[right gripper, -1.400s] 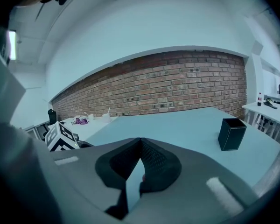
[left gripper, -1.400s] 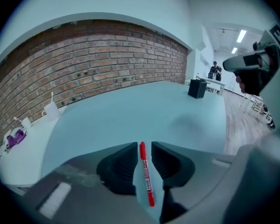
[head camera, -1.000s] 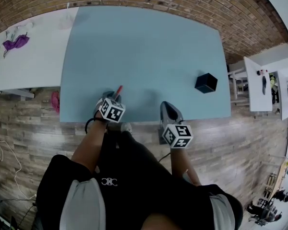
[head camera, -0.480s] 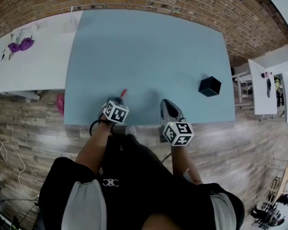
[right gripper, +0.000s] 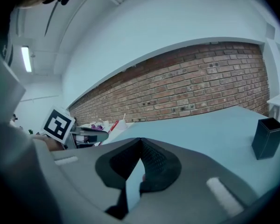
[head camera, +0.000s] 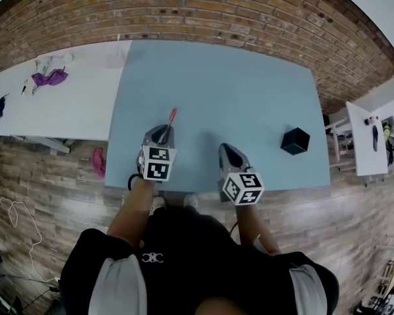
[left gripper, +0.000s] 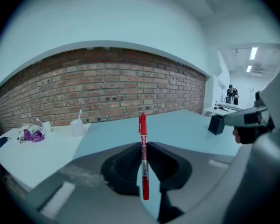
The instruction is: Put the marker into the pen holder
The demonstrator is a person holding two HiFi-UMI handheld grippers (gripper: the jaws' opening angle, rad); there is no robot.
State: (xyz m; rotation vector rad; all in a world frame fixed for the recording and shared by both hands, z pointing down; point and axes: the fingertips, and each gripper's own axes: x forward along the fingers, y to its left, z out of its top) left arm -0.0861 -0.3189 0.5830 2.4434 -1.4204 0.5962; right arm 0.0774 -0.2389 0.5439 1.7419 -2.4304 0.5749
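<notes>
A red marker point(head camera: 171, 118) stands upright between the pads of my left gripper point(head camera: 163, 132), which is shut on its barrel over the near left part of the blue table point(head camera: 236, 84). In the left gripper view the marker point(left gripper: 142, 141) juts above and below the jaws. The black square pen holder point(head camera: 295, 140) stands near the table's right edge, also seen as a dark box point(right gripper: 268, 137) in the right gripper view. My right gripper point(head camera: 225, 149) hovers near the front edge, jaws shut with nothing in them point(right gripper: 140, 141).
A white table point(head camera: 59, 104) adjoins on the left, with a purple cloth point(head camera: 49, 79) and a white cup point(left gripper: 77, 126). A brick wall point(head camera: 203, 5) runs behind. White furniture point(head camera: 374, 136) stands at the right. A pink item point(head camera: 99, 161) lies on the wooden floor.
My left gripper has moved forward over the table with the marker between its jaws. The right gripper has stayed near the front edge. The head view has shifted.
</notes>
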